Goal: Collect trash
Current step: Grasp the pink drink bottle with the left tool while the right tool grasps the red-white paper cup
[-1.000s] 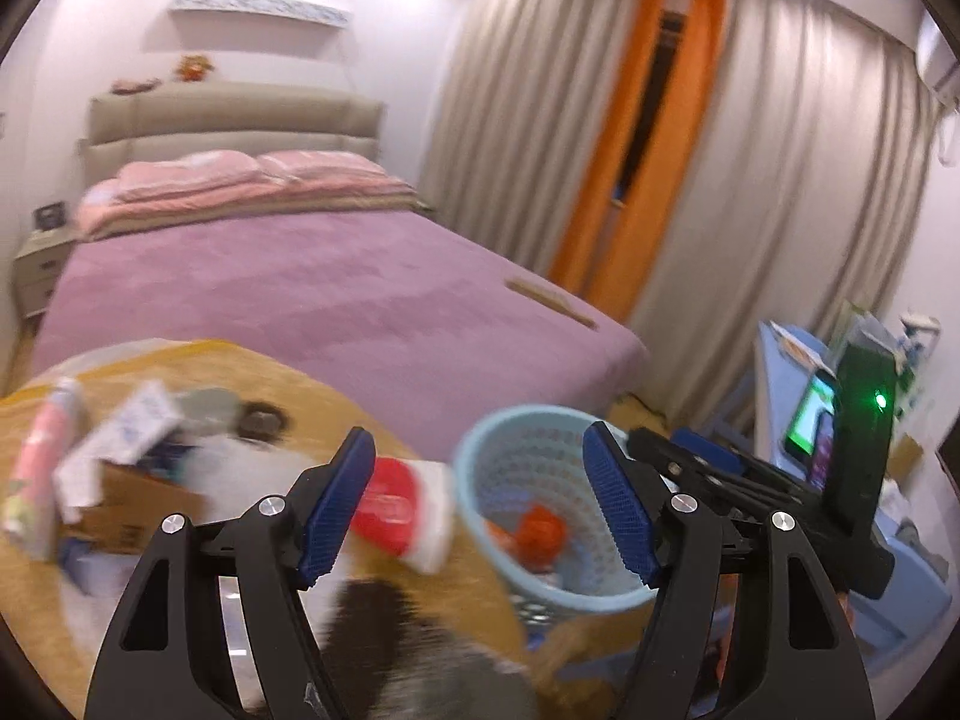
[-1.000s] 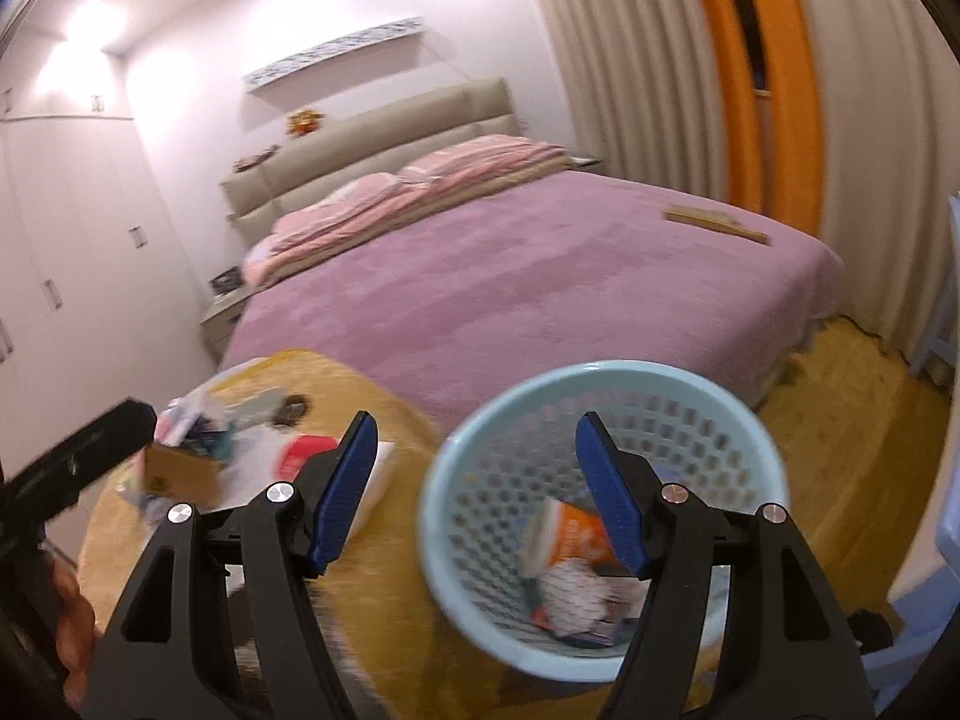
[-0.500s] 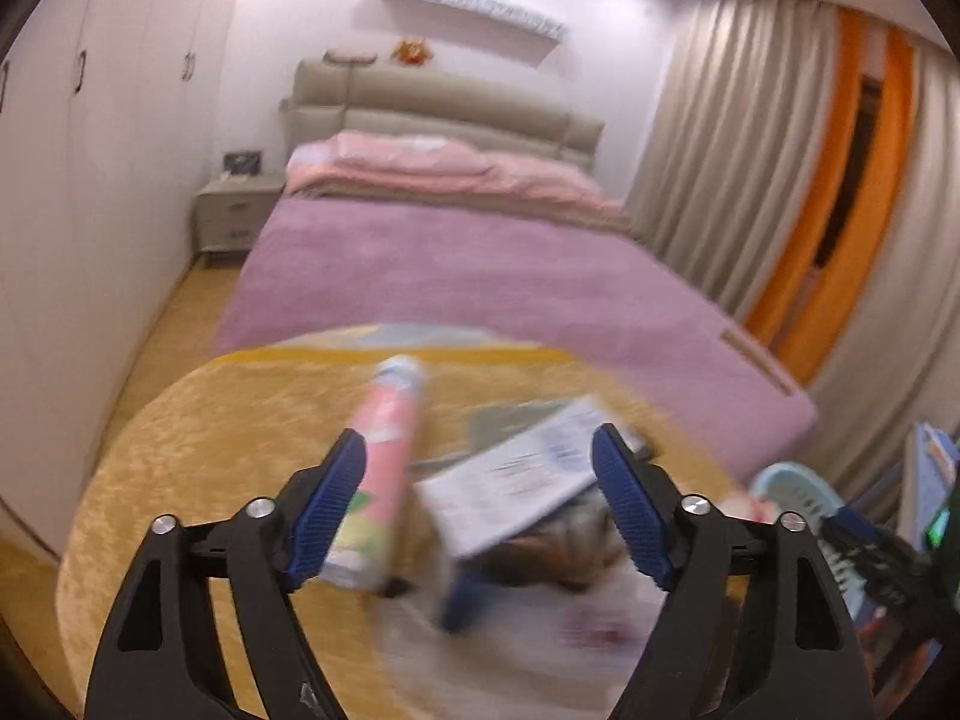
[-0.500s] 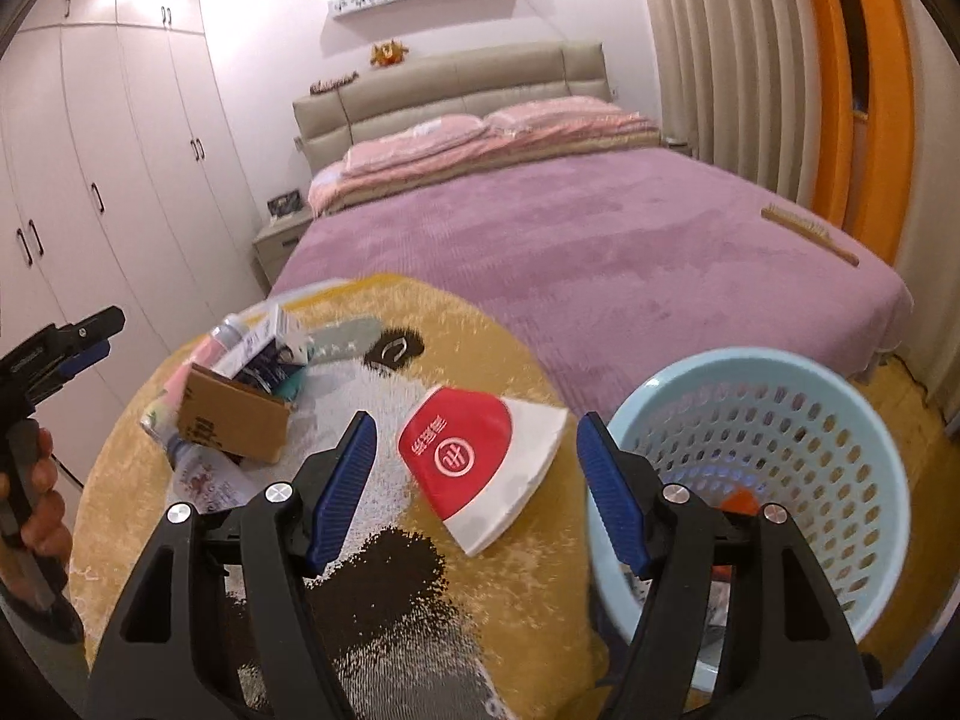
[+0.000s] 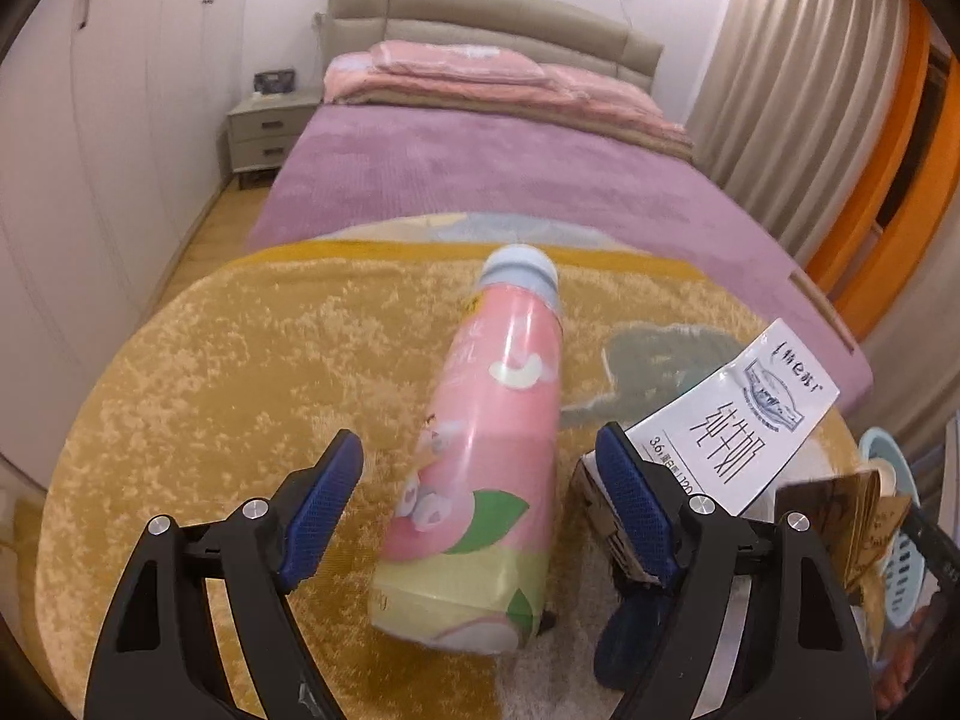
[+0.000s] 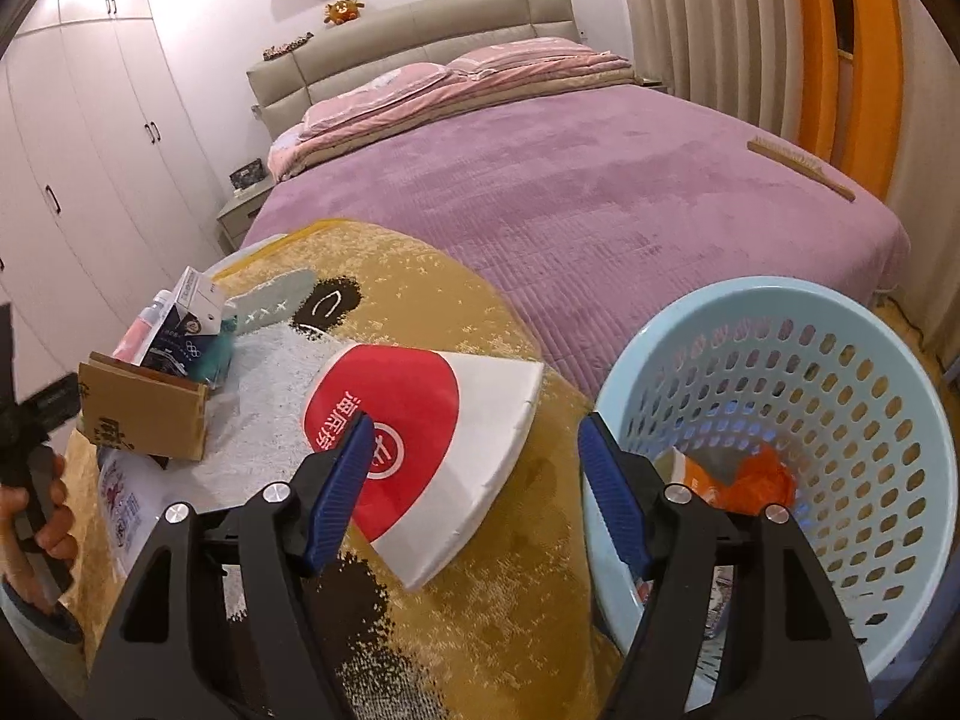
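Observation:
A pink bottle (image 5: 480,456) with a pale blue cap lies on the yellow rug (image 5: 240,372). My left gripper (image 5: 480,504) is open, its fingers on either side of the bottle's lower half, not touching it. A white milk carton (image 5: 732,420) leans just right of the left gripper. My right gripper (image 6: 474,480) is open and empty above a red-and-white paper bag (image 6: 432,420). The light blue basket (image 6: 870,360) stands to its right with orange trash (image 6: 762,474) inside. The pink bottle also shows in the right wrist view (image 6: 138,330).
A brown cardboard box (image 6: 144,408), a dark carton (image 6: 174,336) and a plastic wrapper (image 6: 120,498) lie on the rug's left part. A purple bed (image 6: 600,192) stands behind. White wardrobes (image 6: 78,150) line the left wall. A nightstand (image 5: 264,132) stands beside the bed.
My left gripper swung left from the basket and came down around the pink bottle. My right gripper moved left from over the basket to above the red-and-white bag.

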`<state>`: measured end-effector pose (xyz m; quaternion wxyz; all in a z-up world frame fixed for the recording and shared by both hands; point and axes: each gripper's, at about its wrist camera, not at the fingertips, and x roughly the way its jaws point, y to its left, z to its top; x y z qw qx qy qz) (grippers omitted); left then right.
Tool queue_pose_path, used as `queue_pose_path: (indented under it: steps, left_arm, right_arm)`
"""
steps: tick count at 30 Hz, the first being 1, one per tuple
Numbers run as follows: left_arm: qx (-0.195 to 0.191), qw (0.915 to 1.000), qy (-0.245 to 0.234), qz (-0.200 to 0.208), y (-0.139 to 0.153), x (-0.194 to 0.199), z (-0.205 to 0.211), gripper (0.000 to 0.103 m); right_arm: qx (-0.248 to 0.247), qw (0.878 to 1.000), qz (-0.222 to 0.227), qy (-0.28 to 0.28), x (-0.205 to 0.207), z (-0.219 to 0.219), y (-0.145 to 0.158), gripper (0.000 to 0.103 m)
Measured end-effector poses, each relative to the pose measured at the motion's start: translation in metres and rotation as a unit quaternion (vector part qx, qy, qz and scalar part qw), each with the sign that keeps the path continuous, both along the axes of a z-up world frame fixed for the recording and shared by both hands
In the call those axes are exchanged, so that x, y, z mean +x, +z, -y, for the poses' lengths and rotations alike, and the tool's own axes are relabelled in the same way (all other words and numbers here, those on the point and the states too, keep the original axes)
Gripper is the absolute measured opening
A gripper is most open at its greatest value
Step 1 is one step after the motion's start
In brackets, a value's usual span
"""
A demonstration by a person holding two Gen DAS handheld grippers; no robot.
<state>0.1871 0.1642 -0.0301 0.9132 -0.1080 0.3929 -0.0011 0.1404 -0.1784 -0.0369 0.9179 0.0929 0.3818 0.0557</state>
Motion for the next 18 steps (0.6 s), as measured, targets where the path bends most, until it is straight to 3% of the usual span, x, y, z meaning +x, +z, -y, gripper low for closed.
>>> queue_pose_path:
  steps: [8, 18]
  left_arm:
    - [-0.032, 0.9994, -0.003, 0.008, -0.006, -0.003, -0.011, 0.078]
    - [-0.023, 0.9996, -0.007, 0.013, -0.01, -0.007, -0.011, 0.078]
  right_arm:
    - [0.007, 1.0, -0.007, 0.025, 0.019, -0.013, 0.0, 0.068]
    - [-0.005, 0.996, -0.039, 0.076, 0.045, -0.042, -0.005, 0.067]
